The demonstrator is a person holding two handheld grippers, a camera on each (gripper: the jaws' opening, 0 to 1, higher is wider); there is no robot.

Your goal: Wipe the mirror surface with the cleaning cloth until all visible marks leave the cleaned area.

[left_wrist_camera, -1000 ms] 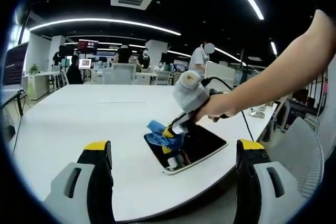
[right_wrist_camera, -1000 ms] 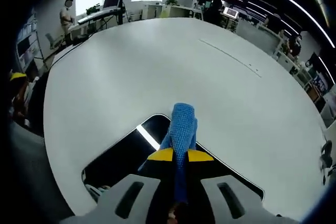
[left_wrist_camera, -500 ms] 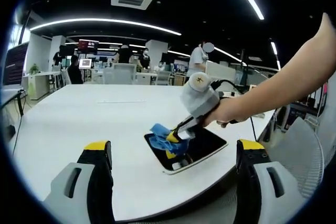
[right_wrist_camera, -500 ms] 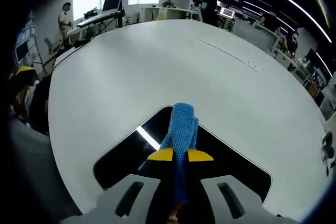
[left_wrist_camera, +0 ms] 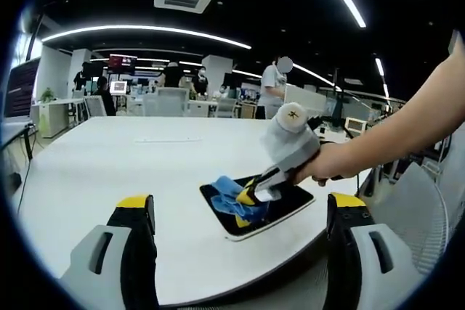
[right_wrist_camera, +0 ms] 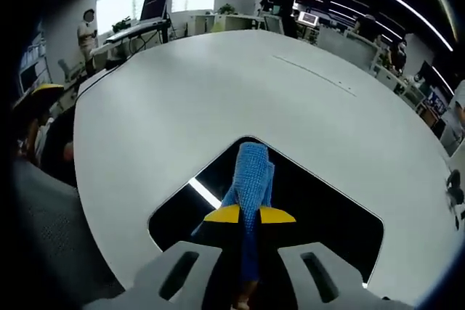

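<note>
The cleaning cloth (right_wrist_camera: 251, 176) is bright blue with a fine woven texture. The mirror (right_wrist_camera: 320, 212) looks glossy black, white-rimmed. The counter (right_wrist_camera: 218, 99) is plain white. Both grippers (left_wrist_camera: 240, 212) (right_wrist_camera: 249, 215) are grey with yellow tips.

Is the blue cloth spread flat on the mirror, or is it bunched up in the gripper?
Bunched: the right gripper is shut on the blue cloth, a folded wad over the mirror.

We see a large white table (left_wrist_camera: 109, 157) with a rounded near edge. A dark rectangular mirror (left_wrist_camera: 287, 205) lies flat on it, close to that near edge. Far across the tabletop a thin seam line (right_wrist_camera: 316, 74) runs.
</note>
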